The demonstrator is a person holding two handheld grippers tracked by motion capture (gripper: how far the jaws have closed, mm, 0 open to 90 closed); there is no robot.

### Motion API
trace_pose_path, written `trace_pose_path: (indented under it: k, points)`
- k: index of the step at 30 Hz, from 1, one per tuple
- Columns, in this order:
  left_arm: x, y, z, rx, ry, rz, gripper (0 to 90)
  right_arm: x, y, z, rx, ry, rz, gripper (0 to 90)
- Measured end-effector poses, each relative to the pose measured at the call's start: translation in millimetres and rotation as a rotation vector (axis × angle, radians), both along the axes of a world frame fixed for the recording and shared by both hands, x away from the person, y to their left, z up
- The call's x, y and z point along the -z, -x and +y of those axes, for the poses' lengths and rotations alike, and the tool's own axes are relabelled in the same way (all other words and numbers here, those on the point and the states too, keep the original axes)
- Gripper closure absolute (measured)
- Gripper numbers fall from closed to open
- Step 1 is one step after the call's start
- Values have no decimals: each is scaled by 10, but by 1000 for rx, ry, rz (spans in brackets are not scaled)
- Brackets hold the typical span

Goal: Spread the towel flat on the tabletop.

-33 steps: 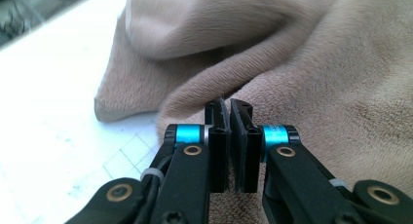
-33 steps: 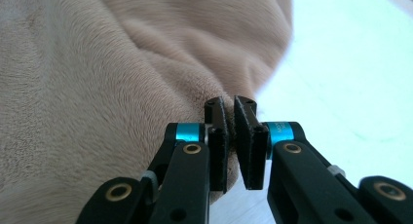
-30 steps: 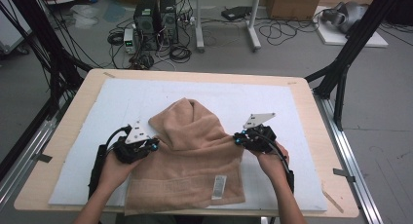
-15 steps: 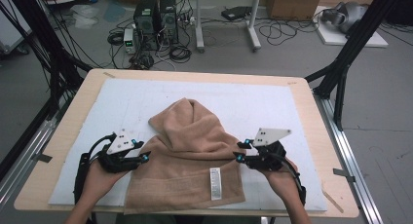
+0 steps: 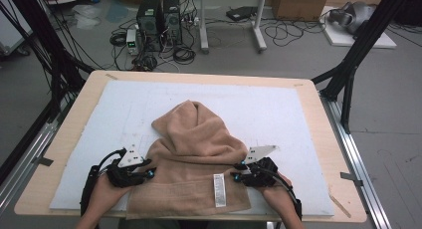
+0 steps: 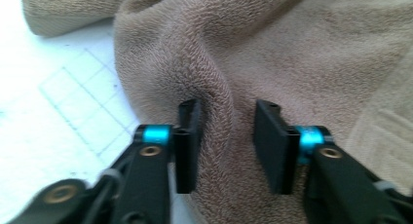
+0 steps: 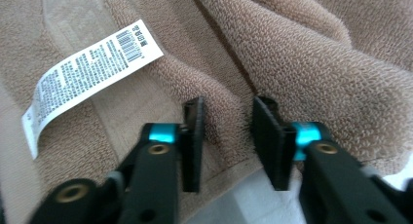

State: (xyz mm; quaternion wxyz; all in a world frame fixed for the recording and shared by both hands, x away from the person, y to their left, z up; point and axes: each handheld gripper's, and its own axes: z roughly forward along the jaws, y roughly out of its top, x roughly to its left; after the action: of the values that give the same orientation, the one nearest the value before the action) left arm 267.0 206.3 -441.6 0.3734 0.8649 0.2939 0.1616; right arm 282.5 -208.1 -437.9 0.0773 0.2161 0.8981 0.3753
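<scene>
Left tongs (image 6: 226,146) and right tongs (image 7: 226,143) each straddle a raised ridge of the tan towel (image 5: 196,159), jaws partly apart and just now closing, pads not yet pressing. It lies bunched toward 6 o'clock on the counter's white mat (image 5: 278,109), label (image 5: 219,190) up. To grip well, pinch both ridges fully, evenly, before lifting, so neither side slips.

Left gripper (image 6: 229,146) jaws straddle a raised fold of the tan towel (image 6: 292,53), having just been closing; a gap shows on the right side, so no firm pinch yet. White gridded mat (image 6: 63,112) at left, under the towel edge.
</scene>
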Motion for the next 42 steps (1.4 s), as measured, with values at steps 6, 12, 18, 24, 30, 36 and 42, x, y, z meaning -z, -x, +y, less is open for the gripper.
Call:
trace_pose_path:
  k: [6,12,18,24,30,36,42]
  points:
    - [-8,86,-43,23,-25,-48,825,-31,21,-17,-28,8,27,845]
    - [-197,277,0,33,28,-75,844,-163,259,-99,-47,-34,21,847]
    - [-453,580,45,62,3,-113,844,-454,647,-115,-97,-40,-35,848]
    - [-754,791,76,105,32,-142,696,-757,895,-132,-154,-91,-84,753]
    - [-673,507,73,79,36,-144,574,-800,632,-176,-87,-109,-115,643]
    - [-314,27,-63,47,28,-79,603,-470,120,-119,0,-49,-96,597]
    - [-88,-275,-219,47,-83,16,597,-104,-282,-56,47,10,-20,584]
